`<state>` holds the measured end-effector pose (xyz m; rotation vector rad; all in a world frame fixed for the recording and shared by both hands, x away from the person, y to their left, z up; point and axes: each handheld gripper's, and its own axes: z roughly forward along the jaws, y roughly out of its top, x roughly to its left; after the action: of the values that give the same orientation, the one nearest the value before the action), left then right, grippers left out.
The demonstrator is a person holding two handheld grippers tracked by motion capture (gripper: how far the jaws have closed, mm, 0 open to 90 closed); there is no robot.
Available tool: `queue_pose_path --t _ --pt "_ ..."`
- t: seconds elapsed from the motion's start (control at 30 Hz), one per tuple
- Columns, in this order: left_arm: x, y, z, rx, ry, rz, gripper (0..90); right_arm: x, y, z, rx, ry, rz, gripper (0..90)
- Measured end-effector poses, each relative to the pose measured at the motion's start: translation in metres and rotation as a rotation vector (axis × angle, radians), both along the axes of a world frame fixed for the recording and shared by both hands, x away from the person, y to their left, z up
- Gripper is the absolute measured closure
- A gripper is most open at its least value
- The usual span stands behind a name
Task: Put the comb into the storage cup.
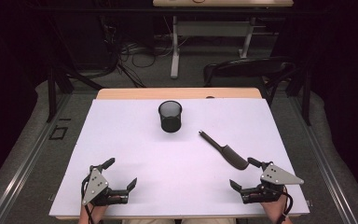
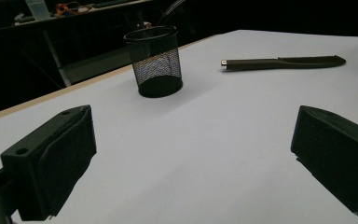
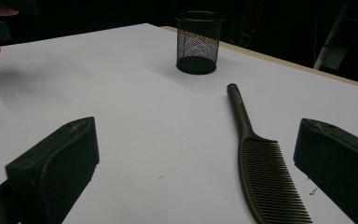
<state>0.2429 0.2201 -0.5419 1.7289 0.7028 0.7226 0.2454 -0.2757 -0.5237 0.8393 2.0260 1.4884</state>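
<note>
Nothing done yet. Comb [image 1: 224, 150] flat on bench [image 1: 121, 154], at 11 o'clock from my right tool [image 1: 245, 173], unheld. Mesh cup [image 1: 170, 116] upright, empty, far at 12. My left tool [image 1: 120, 172] and right both wide. Left: grasp comb, drop into cup.

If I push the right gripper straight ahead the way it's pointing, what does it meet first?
Probably the comb: it lies flat just ahead of the open right gripper, slightly toward one side. Beyond stands the mesh cup. Depth is uncertain.

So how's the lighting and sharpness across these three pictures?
High view: white table bright, surroundings dark, cup sharp. Left gripper view: near fingers soft, cup crisp. Right gripper view: comb teeth clear, faint smeared shadow at the far left.
</note>
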Motion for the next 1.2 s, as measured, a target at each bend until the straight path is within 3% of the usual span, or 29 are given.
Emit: queue_pose_path --t 0.33,0.73,0.77,0.8,1.03,1.2 --pt "0.002 -0.001 0.000 0.009 0.001 0.007 0.0 0.005 0.002 0.002 0.000 0.029 -0.004 0.0" --pt "0.002 -0.001 0.000 0.011 0.003 0.005 0.0 0.018 0.012 0.008 -0.048 0.100 -0.026 0.0" --pt "0.003 -0.001 0.000 0.012 0.003 0.005 0.0 0.020 0.014 0.009 -0.080 0.095 -0.023 0.0" --pt "0.003 -0.001 0.000 0.011 0.001 0.006 0.0 0.020 0.014 0.009 -0.080 0.095 -0.023 0.0" --pt "0.005 -0.003 0.000 0.017 0.005 0.008 0.0 0.039 0.020 0.009 -0.094 0.137 -0.007 0.0" --pt "0.004 -0.004 0.000 0.020 0.005 0.005 0.0 0.048 0.024 0.013 -0.099 0.141 -0.005 0.0"
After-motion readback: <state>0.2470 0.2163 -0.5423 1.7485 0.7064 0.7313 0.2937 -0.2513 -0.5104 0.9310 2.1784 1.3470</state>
